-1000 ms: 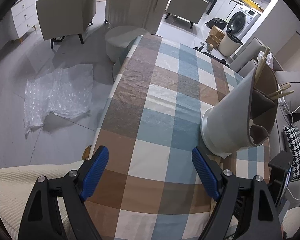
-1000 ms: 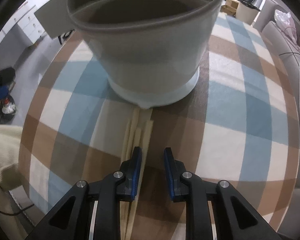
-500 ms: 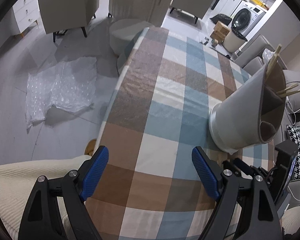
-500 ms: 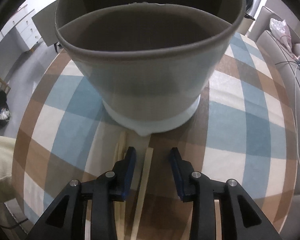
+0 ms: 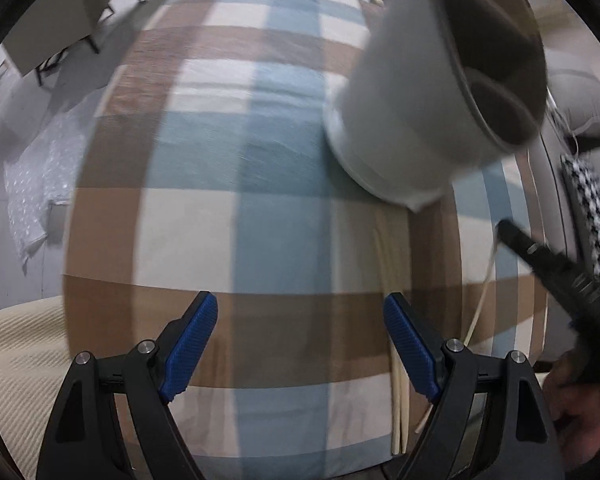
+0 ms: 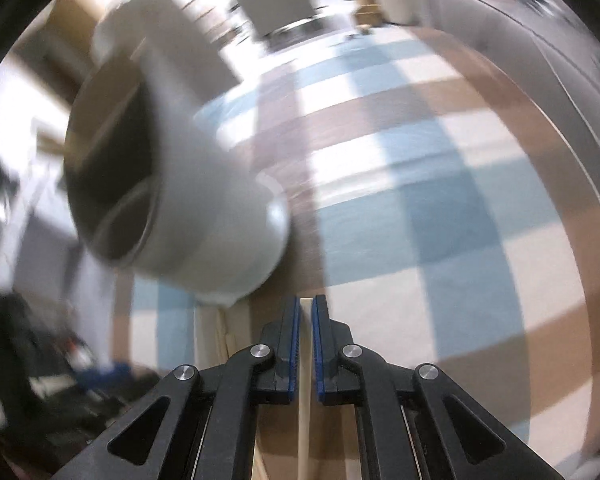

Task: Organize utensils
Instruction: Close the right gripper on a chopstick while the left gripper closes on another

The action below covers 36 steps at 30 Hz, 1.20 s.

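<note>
right gripper point(image 6: 306, 312) jaws now clamping chopstick point(image 6: 304, 400)

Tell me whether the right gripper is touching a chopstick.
Touching. The right wrist view shows the right gripper shut on one pale chopstick, its blue pads pressed against both sides.

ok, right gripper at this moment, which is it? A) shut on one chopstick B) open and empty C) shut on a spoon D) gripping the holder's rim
A: in the right wrist view the right gripper has its blue pads closed on a single pale chopstick, clear of the grey utensil holder; more chopsticks lie on the checked tablecloth.
</note>
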{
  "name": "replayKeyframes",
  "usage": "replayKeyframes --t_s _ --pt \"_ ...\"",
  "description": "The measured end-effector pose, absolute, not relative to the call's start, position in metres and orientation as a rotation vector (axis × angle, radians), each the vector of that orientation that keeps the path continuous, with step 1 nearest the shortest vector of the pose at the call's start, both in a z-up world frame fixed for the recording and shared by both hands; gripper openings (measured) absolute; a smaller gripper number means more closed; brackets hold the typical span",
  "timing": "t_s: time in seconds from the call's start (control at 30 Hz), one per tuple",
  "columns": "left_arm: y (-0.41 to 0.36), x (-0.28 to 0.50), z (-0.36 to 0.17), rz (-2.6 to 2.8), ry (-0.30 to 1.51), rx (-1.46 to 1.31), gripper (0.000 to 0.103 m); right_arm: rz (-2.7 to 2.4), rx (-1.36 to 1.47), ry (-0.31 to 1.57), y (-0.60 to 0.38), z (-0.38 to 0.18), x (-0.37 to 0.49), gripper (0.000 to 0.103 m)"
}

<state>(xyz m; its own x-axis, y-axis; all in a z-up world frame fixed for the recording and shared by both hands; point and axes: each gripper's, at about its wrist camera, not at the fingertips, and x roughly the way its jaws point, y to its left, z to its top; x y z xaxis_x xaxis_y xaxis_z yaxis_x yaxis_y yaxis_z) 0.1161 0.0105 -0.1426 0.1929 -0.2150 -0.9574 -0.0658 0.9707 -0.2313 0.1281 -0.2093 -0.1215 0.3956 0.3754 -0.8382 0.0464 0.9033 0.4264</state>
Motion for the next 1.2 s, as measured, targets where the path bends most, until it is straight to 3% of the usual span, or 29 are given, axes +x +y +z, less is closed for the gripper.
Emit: replayKeyframes --t_s 0.17,0.43,1.1,1.2 --pt "-0.013 0.111 -0.151 -0.095 1.403 -0.178 0.081 0.148 0.651 1.13 -0.263 -0.121 0.117 0.005" --pt "-0.035 0.103 -0.165 -0.031 1.431 -0.085 0.082 0.135 0.76 1.096 -0.305 -0.123 0.098 0.005" --pt "-0.031 0.112 -0.162 0.082 1.432 -0.09 0.078 0.128 0.753 1.023 -0.313 -0.112 0.102 0.005" --pt "-0.024 0.121 -0.162 0.092 1.413 -0.104 0.075 0.128 0.732 1.013 -0.312 -0.11 0.103 0.0"
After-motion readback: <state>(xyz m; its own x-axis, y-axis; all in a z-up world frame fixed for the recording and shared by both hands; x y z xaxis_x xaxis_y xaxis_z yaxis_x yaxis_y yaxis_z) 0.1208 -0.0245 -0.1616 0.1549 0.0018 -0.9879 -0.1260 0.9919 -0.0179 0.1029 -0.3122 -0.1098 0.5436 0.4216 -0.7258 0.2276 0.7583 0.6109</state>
